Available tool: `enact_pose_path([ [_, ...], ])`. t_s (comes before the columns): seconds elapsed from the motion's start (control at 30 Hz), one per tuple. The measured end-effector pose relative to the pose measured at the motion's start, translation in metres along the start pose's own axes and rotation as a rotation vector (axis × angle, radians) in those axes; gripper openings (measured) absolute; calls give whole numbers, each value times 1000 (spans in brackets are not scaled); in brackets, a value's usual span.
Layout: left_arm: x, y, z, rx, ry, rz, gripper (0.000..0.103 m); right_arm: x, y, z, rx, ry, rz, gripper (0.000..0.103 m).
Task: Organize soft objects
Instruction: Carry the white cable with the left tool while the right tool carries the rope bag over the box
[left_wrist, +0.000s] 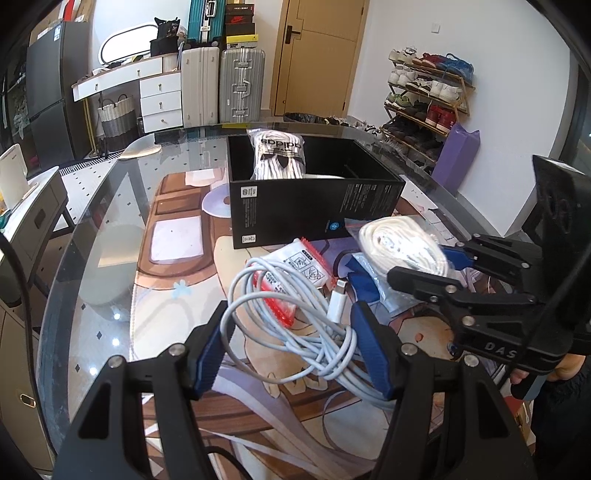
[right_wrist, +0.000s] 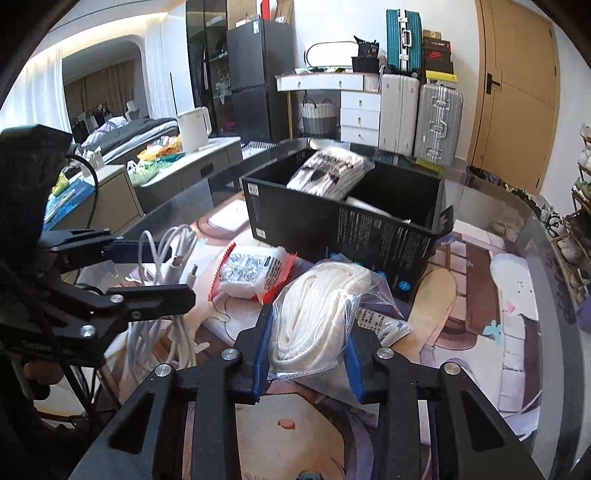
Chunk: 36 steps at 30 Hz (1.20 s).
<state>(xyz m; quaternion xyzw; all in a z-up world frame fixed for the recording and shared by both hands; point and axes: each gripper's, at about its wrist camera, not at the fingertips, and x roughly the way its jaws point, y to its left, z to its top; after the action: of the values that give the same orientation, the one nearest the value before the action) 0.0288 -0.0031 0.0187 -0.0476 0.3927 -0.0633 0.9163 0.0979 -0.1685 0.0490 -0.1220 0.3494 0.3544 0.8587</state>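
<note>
1. The right gripper (right_wrist: 306, 354) has its jaws pinching the bagged white rope (right_wrist: 317, 310); the bundle sits squarely between the blue pads, and loose plastic spills past the far jaw.
2. The left gripper (left_wrist: 291, 350) has its jaws spread around the white cable bundle (left_wrist: 288, 317), a coil between them and nothing visibly squeezed yet.
3. Ahead of both sets of jaws stands the black box (left_wrist: 314, 195) on the table (left_wrist: 110, 229), with a sock pack (left_wrist: 279, 155) leaning at its far end. That box is probably the target.
4. For the rope, lift straight up until the bag clears the red-edged packet (right_wrist: 251, 275) beside the jaws, then carry it over the near wall.
5. Release low inside the free part of the box, so the slippery plastic does not slide out.
6. For the cable, close on several strands together, otherwise loops may trail and snag.
</note>
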Motion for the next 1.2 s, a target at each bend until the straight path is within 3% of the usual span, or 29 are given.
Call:
enact_pose_path([
  [0.57,-8,-1,39,18,-75,13,65,-52,-13,20,34,-132,15,34],
  [1.2,6,5,91,9,-135,31,65,-46,-33,45,54,-154,18,34],
])
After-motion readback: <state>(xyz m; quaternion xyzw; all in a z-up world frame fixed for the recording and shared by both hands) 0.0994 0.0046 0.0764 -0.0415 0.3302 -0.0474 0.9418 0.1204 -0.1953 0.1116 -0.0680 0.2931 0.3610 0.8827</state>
